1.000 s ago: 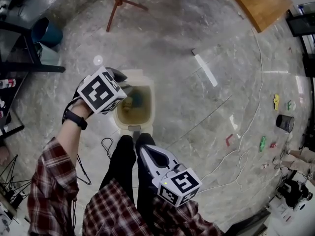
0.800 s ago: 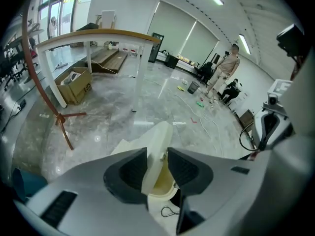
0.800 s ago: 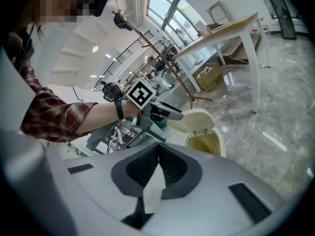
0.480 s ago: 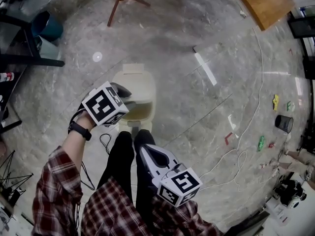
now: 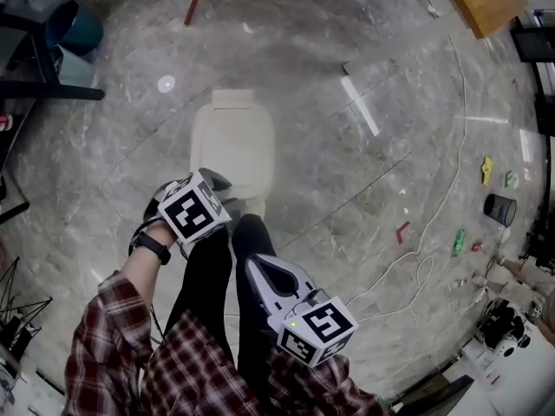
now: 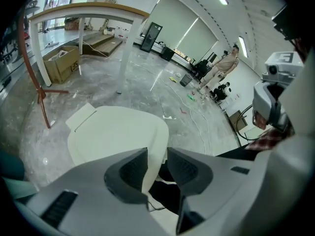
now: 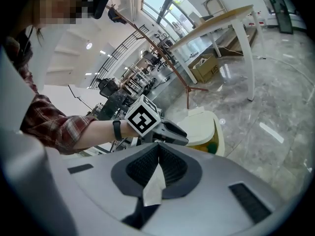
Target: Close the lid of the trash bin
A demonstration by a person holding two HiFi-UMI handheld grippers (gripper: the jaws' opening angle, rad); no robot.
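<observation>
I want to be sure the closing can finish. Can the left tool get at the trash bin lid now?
Most likely yes: the left tool grips the lid by its front edge, and nothing stands in the way.

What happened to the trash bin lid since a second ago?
The left hand-held gripper brought the lid down toward the person, with the lid's front edge between its jaws. The inside is now hidden from above, though the right gripper view shows a small gap left. The right hand-held gripper stayed by the leg, shut on a white paper scrap.
</observation>
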